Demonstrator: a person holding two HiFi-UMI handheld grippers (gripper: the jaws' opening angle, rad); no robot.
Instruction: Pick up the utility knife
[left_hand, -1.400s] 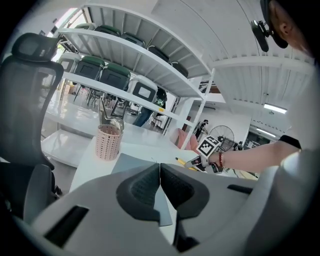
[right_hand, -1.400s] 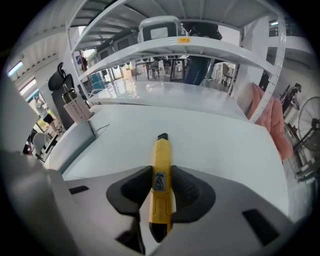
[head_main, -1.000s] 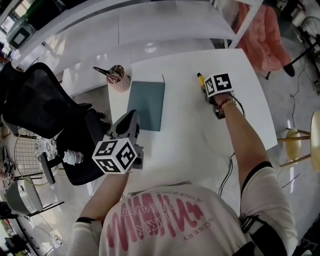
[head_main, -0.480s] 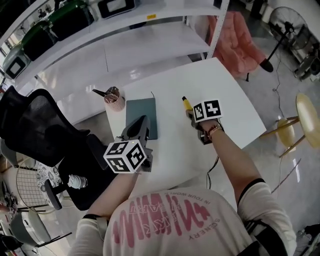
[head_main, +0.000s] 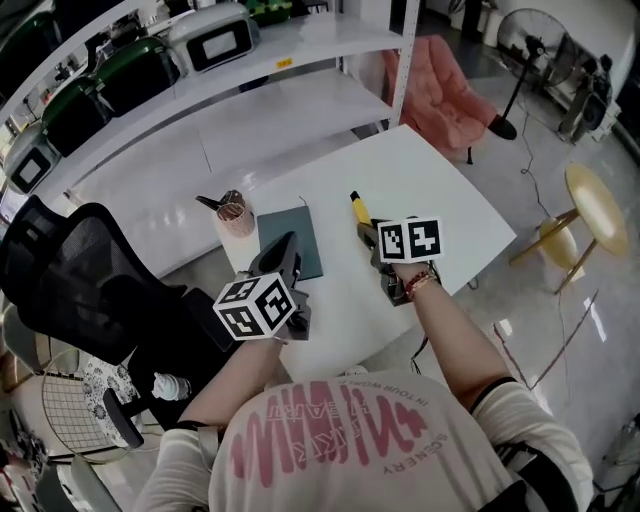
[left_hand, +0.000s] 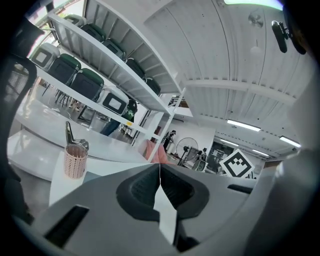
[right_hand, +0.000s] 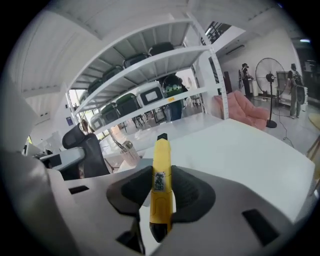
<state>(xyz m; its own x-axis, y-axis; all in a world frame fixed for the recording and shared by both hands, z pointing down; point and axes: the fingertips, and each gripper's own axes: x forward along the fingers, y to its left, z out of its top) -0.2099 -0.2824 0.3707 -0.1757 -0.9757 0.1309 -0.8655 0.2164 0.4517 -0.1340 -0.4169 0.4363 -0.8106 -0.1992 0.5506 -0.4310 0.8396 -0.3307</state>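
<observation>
Right gripper (head_main: 372, 238) pinches the yellow utility knife (right_hand: 161, 170) above the white table (head_main: 440, 200), left gripper (left_hand: 160, 185) pressed together, empty; pickup seems done, so hold steady.

An office-like lab workroom — white table (head_main: 440, 210), black office chair (head_main: 70, 270) at 9 o'clock. Shelves (head_main: 300, 45) of equipment cases (head_main: 215, 38) run along 11 o'clock, a pedestal fan (head_main: 530, 35) at 1.

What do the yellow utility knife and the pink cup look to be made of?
The utility knife looks like moulded plastic: a smooth yellow body with a slight sheen, a dark tip and a small printed sticker. The pink cup is probably matte plastic, its wall perforated in a fine grid.
</observation>
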